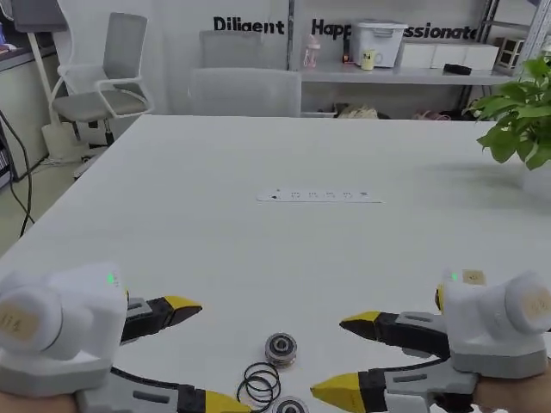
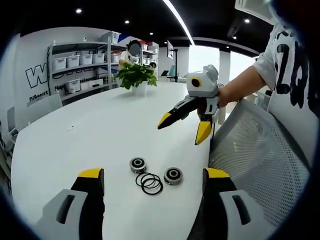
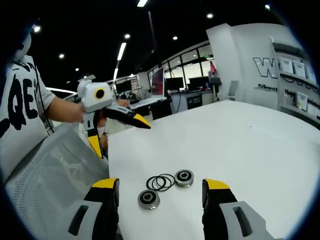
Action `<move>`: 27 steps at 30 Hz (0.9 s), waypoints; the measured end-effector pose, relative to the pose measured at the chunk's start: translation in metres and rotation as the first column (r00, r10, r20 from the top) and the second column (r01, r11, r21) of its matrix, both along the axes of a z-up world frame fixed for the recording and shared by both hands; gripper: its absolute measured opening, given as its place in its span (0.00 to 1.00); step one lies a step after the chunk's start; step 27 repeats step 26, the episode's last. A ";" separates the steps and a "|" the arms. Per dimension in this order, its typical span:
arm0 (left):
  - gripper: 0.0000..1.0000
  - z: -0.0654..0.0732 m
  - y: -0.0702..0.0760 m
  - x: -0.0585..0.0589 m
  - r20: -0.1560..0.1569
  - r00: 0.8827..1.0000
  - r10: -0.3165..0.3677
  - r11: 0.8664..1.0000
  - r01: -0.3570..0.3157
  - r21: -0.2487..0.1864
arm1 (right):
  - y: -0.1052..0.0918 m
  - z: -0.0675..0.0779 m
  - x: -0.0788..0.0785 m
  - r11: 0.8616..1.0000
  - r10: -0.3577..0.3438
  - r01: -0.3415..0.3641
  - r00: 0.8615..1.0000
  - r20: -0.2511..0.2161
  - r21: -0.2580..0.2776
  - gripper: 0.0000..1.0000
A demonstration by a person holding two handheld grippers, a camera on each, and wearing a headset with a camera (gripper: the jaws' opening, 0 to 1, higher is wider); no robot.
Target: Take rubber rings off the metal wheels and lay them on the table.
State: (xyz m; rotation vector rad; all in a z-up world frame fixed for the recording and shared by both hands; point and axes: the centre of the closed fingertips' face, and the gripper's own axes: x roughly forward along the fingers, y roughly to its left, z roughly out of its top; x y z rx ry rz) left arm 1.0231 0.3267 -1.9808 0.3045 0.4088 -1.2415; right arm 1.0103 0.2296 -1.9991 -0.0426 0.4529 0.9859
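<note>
Left gripper point(image 1: 224, 355) and right gripper point(image 1: 327, 357) hover empty, jaws apart, beside loose rubber rings point(image 1: 260, 381) between two metal wheels point(image 1: 281, 348); next likely calls for pinching any remaining ring.

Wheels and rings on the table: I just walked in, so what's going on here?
A person holds a gripper in each hand over the near edge of the table. The left gripper and right gripper are both open and hold nothing. Two wheels lie on the table between them, with loose black rings piled between the wheels.
</note>
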 end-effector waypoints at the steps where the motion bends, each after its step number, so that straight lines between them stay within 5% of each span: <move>1: 0.80 0.000 0.000 0.000 0.001 1.000 -0.002 1.000 0.002 0.001 | -0.001 -0.001 -0.001 1.000 0.001 -0.001 1.000 0.005 -0.008 0.68; 27: 0.90 -0.008 0.007 -0.006 0.002 1.000 -0.029 0.999 0.029 0.038 | -0.016 -0.015 -0.010 0.993 0.031 -0.025 0.999 0.045 -0.115 0.89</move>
